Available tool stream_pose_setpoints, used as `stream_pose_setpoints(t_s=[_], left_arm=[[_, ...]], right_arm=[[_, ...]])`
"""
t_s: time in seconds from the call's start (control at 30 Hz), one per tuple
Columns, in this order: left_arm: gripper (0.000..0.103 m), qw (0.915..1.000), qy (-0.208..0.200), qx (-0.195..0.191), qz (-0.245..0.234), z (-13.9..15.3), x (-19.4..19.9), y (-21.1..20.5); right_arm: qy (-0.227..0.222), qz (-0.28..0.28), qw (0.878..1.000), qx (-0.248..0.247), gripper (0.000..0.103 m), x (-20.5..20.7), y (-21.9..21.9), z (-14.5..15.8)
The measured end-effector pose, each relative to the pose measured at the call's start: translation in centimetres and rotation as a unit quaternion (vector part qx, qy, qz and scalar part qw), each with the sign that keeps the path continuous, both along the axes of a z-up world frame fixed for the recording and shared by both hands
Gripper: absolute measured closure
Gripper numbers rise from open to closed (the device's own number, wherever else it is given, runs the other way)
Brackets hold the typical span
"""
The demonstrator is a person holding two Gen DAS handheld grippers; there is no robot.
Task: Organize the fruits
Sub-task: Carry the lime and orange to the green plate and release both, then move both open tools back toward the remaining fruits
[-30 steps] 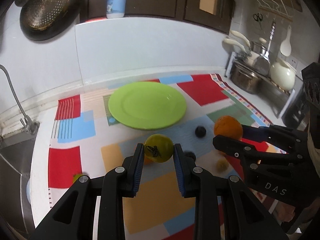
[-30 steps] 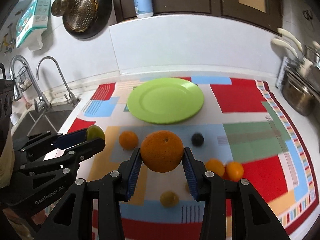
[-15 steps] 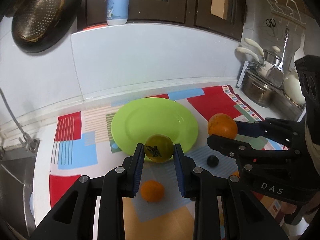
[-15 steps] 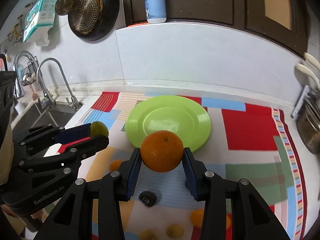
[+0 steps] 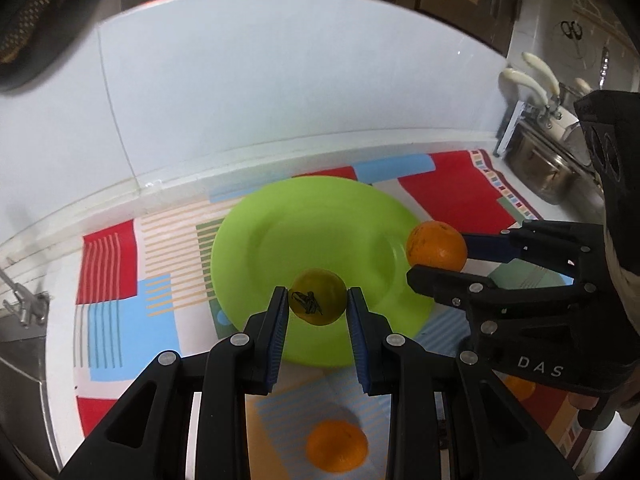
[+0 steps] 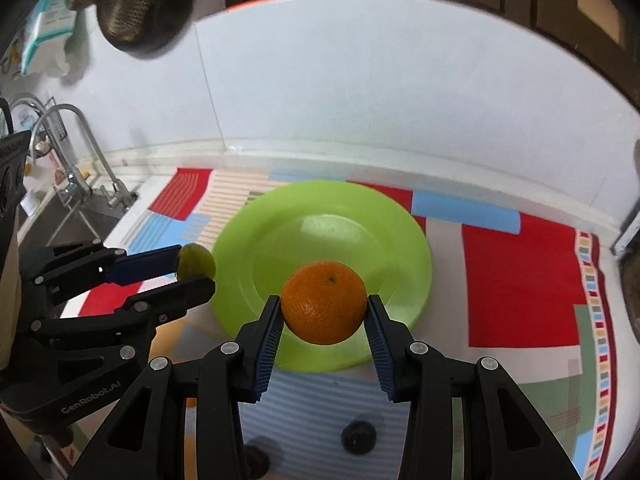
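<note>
Left wrist view: the left gripper [image 5: 318,300] has its fingers [image 5: 277,322] closed on a yellow-green fruit [image 5: 318,297] with a dark mark, held over the near part of the green plate [image 5: 280,236]. The plate lies on a patterned mat [image 5: 108,256] on the counter [image 5: 60,320]. To the right, the right gripper [image 5: 436,258] grips an orange [image 5: 436,245] over the plate's right rim. A small orange fruit [image 5: 337,445] lies on the mat below the left gripper.

Right wrist view: the right gripper [image 6: 324,316] has its fingers [image 6: 267,340] clamped on the orange [image 6: 324,308], above the near part of the plate [image 6: 340,224]. At left, the left gripper [image 6: 196,270] holds the yellow-green fruit [image 6: 197,260] just beside the plate's left rim. A dark fruit [image 6: 359,437] lies on the mat [image 6: 520,280] near the bottom. A tap [image 6: 72,148] stands at far left.
</note>
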State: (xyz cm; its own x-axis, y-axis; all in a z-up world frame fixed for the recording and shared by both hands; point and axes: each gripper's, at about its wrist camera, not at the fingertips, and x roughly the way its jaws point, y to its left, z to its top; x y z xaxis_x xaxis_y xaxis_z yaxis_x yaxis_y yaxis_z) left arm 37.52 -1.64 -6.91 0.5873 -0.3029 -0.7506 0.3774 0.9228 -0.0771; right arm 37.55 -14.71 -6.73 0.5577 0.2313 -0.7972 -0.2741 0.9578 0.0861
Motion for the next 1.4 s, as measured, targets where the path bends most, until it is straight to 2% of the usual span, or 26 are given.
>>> stream_pose_setpoints(t_s=[0.27, 0.4, 0.43, 0.53, 0.63, 0.7, 0.93, 1.2, 1.4], left_arm=[[0.073, 0.9994, 0.032, 0.010, -0.006, -2.2, 2.1, -0.1], [0.073, 0.9991, 0.036, 0.018, -0.008, -3.0, 2.5, -0.3], [0.072, 0.9990, 0.039, 0.019, -0.009, -3.1, 2.6, -0.3], [0.059, 0.9991, 0.037, 0.021, -0.006, -3.1, 2.6, -0.4], [0.056, 0.9994, 0.029, 0.020, 0.001, -2.5, 2.3, 0.0], [0.056, 0.9996, 0.023, 0.015, 0.004, -1.9, 1.9, 0.2], [0.053, 0.9999, -0.005, 0.004, 0.014, 0.5, -1.0, 1.0], [0.051, 0.9992, -0.036, -0.012, 0.014, 3.3, -5.9, 1.8], [0.050, 0.9980, -0.062, -0.013, 0.005, 4.9, -9.6, 1.7]], right_arm=[[0.044, 0.001, 0.999, -0.005, 0.060, 2.5, 0.0, -2.7], [0.051, 0.001, 0.999, -0.011, 0.060, 3.0, 0.1, -3.5], [0.053, 0.002, 0.999, -0.012, 0.060, 3.0, 0.1, -3.7], [0.054, 0.000, 0.998, -0.016, 0.060, 3.2, 0.2, -3.9], [0.053, -0.006, 0.998, -0.017, 0.059, 3.0, 0.0, -3.8], [0.047, -0.010, 0.999, -0.017, 0.057, 2.7, -0.1, -3.5], [0.007, -0.015, 1.000, -0.002, 0.057, 0.2, -0.3, -0.6], [-0.052, -0.032, 0.998, 0.007, 0.057, -4.5, -0.4, 3.3], [-0.078, -0.043, 0.996, 0.010, 0.057, -8.5, -0.8, 5.1]])
